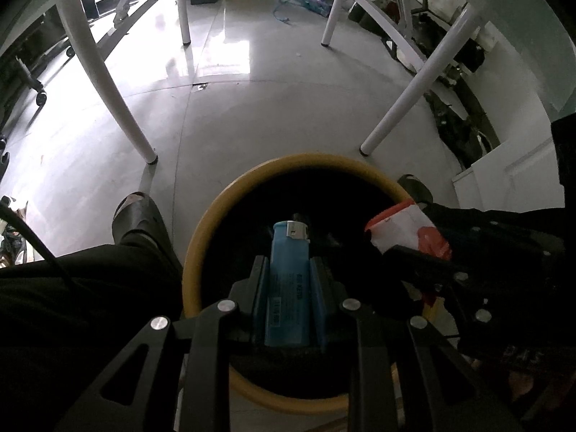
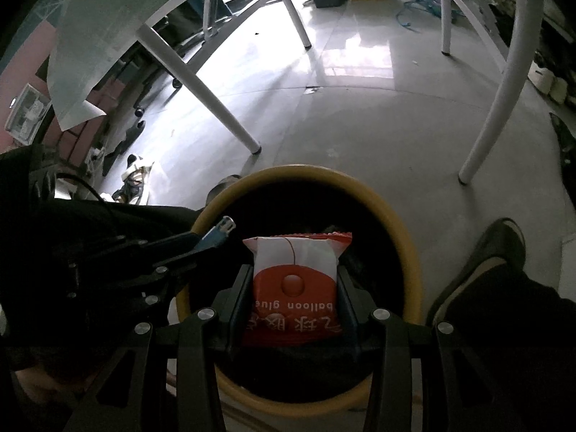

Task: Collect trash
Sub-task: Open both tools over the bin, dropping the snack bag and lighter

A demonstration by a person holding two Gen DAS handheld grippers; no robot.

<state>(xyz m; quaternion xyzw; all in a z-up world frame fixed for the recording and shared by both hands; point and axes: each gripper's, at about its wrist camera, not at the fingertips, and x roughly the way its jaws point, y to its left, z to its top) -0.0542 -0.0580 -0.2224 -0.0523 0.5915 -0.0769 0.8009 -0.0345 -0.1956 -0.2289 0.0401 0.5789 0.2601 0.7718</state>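
Below the left wrist camera, the left gripper [image 1: 288, 270] clamps a blue lighter [image 1: 287, 288] between its fingers, metal head pointing forward. It hangs over the dark mouth of a round bin [image 1: 201, 237] with a yellow rim, which stands on a grey tiled floor [image 1: 252, 115]. At the right, the right gripper [image 1: 403, 248] reaches over the same rim with a red-and-white packet [image 1: 399, 230] in its grip. A dark shoe [image 1: 135, 216] rests on the floor just left of the bin, and white table legs [image 1: 108, 86] stand beyond.

From the right wrist camera, the right gripper [image 2: 293, 288] pinches the packet [image 2: 293, 273], printed "balloon glue", above the bin [image 2: 406, 248]. The left gripper [image 2: 201, 243] comes in from the left with the lighter [image 2: 217, 232] tip over the rim. A shoe [image 2: 493, 248] sits right of the bin on the floor [image 2: 342, 126].
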